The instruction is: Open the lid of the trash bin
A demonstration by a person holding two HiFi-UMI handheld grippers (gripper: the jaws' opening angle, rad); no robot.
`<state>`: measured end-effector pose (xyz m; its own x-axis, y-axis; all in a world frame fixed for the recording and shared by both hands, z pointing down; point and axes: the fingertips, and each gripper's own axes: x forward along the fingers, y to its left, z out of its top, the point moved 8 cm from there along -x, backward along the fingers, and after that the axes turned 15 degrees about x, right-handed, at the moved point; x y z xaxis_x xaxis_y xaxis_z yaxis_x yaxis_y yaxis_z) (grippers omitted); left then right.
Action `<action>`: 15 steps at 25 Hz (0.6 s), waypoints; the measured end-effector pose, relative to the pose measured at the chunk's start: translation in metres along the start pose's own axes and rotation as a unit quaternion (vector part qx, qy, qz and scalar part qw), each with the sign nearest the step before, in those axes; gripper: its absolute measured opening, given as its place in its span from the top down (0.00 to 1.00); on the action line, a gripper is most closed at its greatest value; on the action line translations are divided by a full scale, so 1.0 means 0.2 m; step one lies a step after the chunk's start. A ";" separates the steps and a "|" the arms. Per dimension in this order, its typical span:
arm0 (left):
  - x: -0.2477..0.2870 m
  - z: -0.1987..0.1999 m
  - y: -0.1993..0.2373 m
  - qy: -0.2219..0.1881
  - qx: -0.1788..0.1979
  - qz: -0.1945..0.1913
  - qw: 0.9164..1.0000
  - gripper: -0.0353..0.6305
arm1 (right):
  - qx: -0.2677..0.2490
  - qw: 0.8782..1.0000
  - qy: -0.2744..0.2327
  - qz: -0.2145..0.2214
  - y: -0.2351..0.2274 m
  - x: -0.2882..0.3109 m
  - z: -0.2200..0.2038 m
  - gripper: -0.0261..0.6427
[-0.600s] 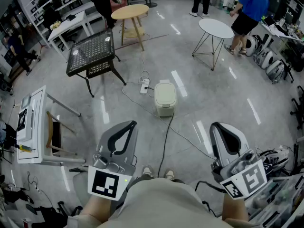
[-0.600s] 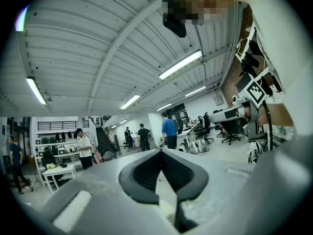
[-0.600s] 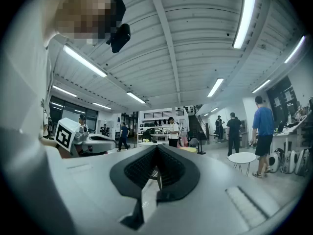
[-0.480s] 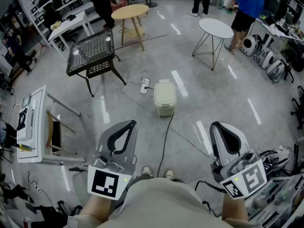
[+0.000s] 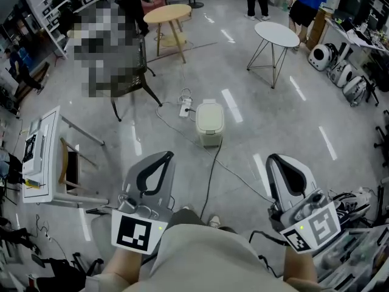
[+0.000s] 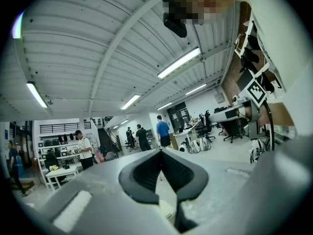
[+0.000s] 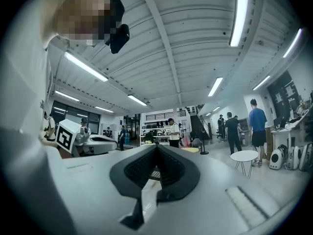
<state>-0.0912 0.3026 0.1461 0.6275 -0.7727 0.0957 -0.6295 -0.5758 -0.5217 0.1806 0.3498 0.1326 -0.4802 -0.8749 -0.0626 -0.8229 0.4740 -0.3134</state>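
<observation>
The cream trash bin [image 5: 209, 123] stands on the grey floor ahead of me in the head view, its lid down. Both grippers are held close to my body, well short of the bin. My left gripper [image 5: 165, 157] is shut with nothing between its fingertips. My right gripper [image 5: 274, 159] is likewise shut and empty. In the left gripper view the left gripper [image 6: 160, 151] has its jaw tips meeting and points level across the room. The right gripper [image 7: 156, 148] looks the same in the right gripper view, where the left gripper [image 7: 93, 143] shows beside it.
A power strip [image 5: 184, 109] and a black cable [image 5: 212, 170] lie on the floor by the bin. A white desk [image 5: 41, 157] stands at my left. Farther off stand a wooden round table [image 5: 166, 14] and a white round table [image 5: 276, 34]. Several people are along the far side.
The view has shifted slightly and only one of my shoes shows now. The person in blue at the far right has moved farther back. Both grippers hold the same pose.
</observation>
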 end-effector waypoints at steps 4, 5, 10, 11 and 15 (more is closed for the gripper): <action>0.01 -0.01 -0.01 0.006 -0.006 0.000 1.000 0.94 | 0.005 1.000 -0.004 0.000 -0.02 0.00 0.00 0.96; 0.02 -0.01 -0.01 0.006 -0.004 0.000 1.000 0.94 | 0.003 1.000 -0.004 0.000 -0.03 0.01 0.01 0.96; 0.08 -0.02 0.01 -0.001 0.002 -0.006 1.000 0.94 | -0.001 1.000 -0.007 -0.005 -0.07 0.06 0.01 0.96; 0.10 -0.03 0.02 -0.001 0.003 -0.008 1.000 0.94 | -0.001 1.000 -0.007 -0.005 -0.08 0.08 0.01 0.96; 0.18 -0.10 0.08 0.001 -0.005 -0.011 1.000 0.94 | -0.002 1.000 0.002 -0.009 -0.13 0.19 0.00 0.96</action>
<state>-0.0875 0.2598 0.1578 0.6400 -0.7605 0.1095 -0.6200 -0.5953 -0.5111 0.1842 0.3047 0.1392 -0.4665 -0.8829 -0.0530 -0.8327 0.4586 -0.3103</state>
